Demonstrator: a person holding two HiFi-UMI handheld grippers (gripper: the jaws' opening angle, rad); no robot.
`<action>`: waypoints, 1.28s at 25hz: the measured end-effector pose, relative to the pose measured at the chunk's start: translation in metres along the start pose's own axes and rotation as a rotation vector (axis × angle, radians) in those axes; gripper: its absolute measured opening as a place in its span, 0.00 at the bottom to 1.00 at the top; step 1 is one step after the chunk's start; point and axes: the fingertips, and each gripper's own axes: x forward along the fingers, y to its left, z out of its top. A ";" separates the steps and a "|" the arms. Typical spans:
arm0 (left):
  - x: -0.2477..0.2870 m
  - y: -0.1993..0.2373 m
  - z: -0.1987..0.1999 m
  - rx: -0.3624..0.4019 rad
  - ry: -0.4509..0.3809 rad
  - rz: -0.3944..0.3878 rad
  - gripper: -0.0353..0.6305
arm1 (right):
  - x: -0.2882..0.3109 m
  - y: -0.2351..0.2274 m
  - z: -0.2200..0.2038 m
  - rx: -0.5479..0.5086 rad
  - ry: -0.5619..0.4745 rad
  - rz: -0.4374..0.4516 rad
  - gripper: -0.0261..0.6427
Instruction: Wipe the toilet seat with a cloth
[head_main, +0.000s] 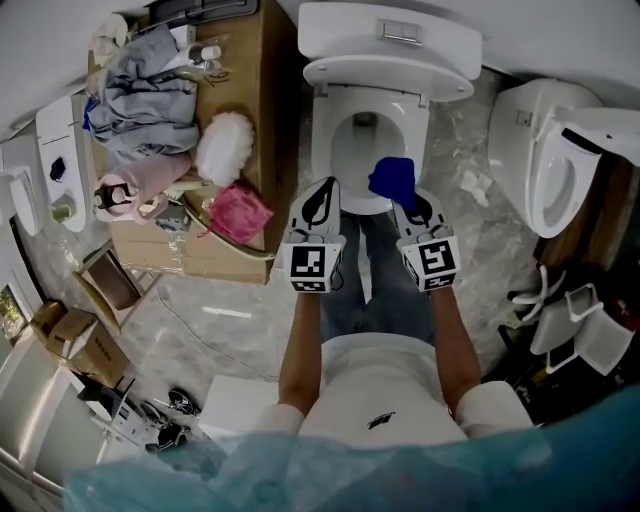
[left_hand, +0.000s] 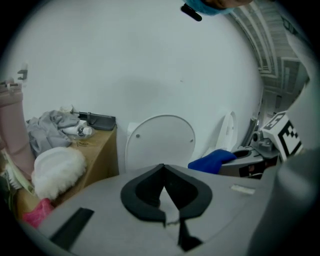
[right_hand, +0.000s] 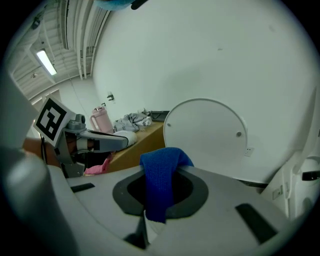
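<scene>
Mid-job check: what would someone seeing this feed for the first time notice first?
The bright blue cloth stands out, clamped in the right gripper over the front of the white toilet, whose lid stands raised. Beside it, the left gripper is shut and empty. To the left, a wooden cabinet is heaped with grey clothes, a white fluffy duster and a pink cloth.

Cloth (head_main: 392, 178): 1 deep-blue knitted piece, bunched and pinched between the jaws of the right gripper (head_main: 404, 203). It droops over them, above the front of the seat. Toilet seat (head_main: 335, 140): white oval ring, lying flat, its opening uncovered.
</scene>
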 end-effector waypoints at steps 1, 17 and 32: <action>0.003 0.003 -0.007 -0.001 0.006 -0.005 0.07 | 0.006 0.000 -0.005 0.000 0.005 -0.003 0.07; 0.047 0.052 -0.100 -0.071 0.065 0.014 0.07 | 0.106 -0.004 -0.081 -0.003 0.088 0.029 0.07; 0.082 0.079 -0.156 -0.128 0.084 0.038 0.07 | 0.186 -0.008 -0.121 -0.133 0.148 0.115 0.07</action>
